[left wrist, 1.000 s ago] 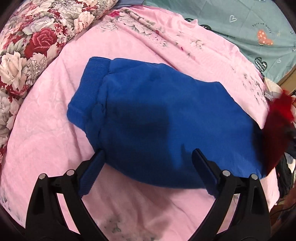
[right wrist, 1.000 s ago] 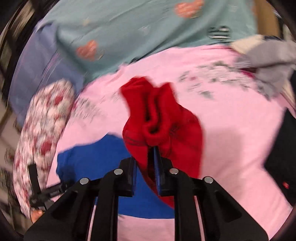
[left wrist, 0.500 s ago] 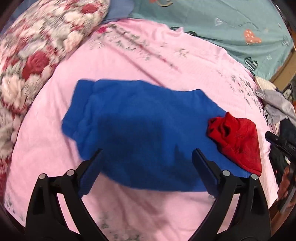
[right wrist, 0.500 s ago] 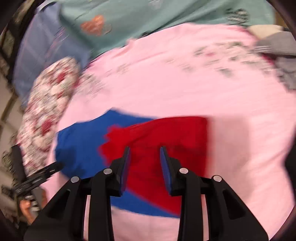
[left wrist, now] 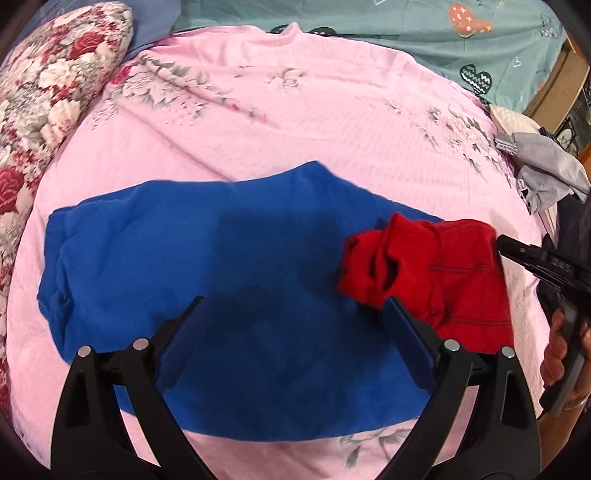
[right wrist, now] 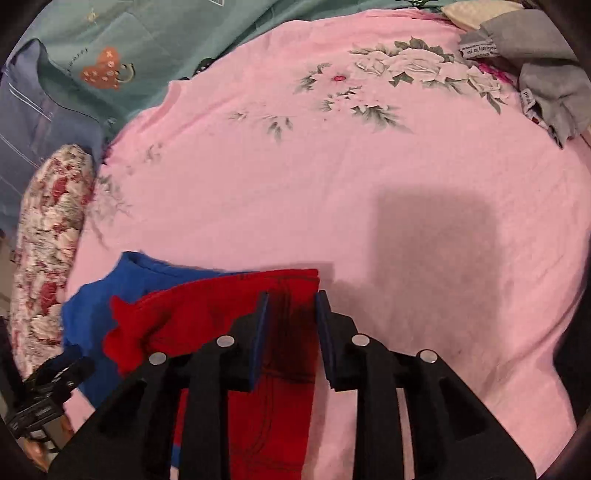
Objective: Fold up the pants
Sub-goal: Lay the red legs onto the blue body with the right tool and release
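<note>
Fingers of the left gripper [left wrist: 291, 306] spread wide, holding nothing; the right gripper [right wrist: 290, 301] stands partly open, also holding nothing. The red pants [left wrist: 443, 273] lie bunched at right of the frame, overlapping the blue garment [left wrist: 221, 266] on the pink bedspread [left wrist: 295, 118].

A pink floral sheet [left wrist: 295, 122], a rose-patterned pillow [left wrist: 48, 85], a teal blanket [left wrist: 369, 18] and grey clothes [left wrist: 546, 170].
</note>
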### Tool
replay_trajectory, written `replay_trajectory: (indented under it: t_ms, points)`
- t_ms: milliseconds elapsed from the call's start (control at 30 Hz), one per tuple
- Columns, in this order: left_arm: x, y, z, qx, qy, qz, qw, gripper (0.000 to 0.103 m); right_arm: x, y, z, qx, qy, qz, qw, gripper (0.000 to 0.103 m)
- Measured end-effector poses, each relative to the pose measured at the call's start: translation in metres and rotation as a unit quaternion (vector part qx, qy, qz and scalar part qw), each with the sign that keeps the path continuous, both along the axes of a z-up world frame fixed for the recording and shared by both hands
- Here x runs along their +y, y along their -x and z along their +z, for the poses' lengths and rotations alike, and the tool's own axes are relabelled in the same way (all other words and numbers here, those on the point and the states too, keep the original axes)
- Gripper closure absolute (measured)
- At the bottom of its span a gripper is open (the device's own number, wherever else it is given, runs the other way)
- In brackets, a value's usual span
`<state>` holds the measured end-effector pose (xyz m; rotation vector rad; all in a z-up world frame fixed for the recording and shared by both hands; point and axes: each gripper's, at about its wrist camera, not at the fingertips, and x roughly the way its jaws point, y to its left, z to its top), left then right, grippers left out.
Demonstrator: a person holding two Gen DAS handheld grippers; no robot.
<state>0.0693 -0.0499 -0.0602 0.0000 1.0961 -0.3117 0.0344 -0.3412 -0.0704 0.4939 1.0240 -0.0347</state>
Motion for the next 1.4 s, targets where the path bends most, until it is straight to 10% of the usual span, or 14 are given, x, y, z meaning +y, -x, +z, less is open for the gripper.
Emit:
replay_trajectory:
  t_ms: [533, 633, 800, 1100, 1233, 1300, 1400]
  points:
    - [-0.042, -0.028, -0.027, 0.154, 0.104, -0.018, 0.9825, 0.01, -0.006, 0.057, 0.013, -0.047, -0.03, 0.021, 0.998, 0.062]
    - [-0.051, -0.032, -0.039, 0.199, 0.118, -0.013, 0.9729, 0.056, -0.001, 0.063, 0.015, -0.056, -0.023, 0.03, 0.998, 0.056]
    - [-0.051, -0.029, -0.032, 0.172, 0.116, 0.018, 0.9781, 0.08, 0.007, 0.066, 0.014, -0.061, -0.017, 0.044, 0.997, 0.051]
    - [-0.033, -0.021, -0.022, 0.115, 0.069, 0.046, 0.99, 0.078, 0.017, 0.061, 0.019, -0.07, 0.008, 0.041, 0.997, 0.051]
    - [-0.034, -0.023, -0.034, 0.123, 0.059, 0.043, 0.9897, 0.071, 0.013, 0.038, 0.018, -0.059, 0.003, 0.021, 0.998, 0.076]
    - [-0.035, -0.021, -0.029, 0.13, 0.054, 0.036, 0.9893, 0.046, 0.013, 0.022, 0.019, -0.06, -0.018, 0.035, 0.997, 0.083]
    - [-0.028, -0.017, -0.014, 0.106, 0.064, 0.043, 0.9913, 0.037, 0.021, -0.001, 0.017, -0.052, -0.015, 0.059, 0.997, 0.089]
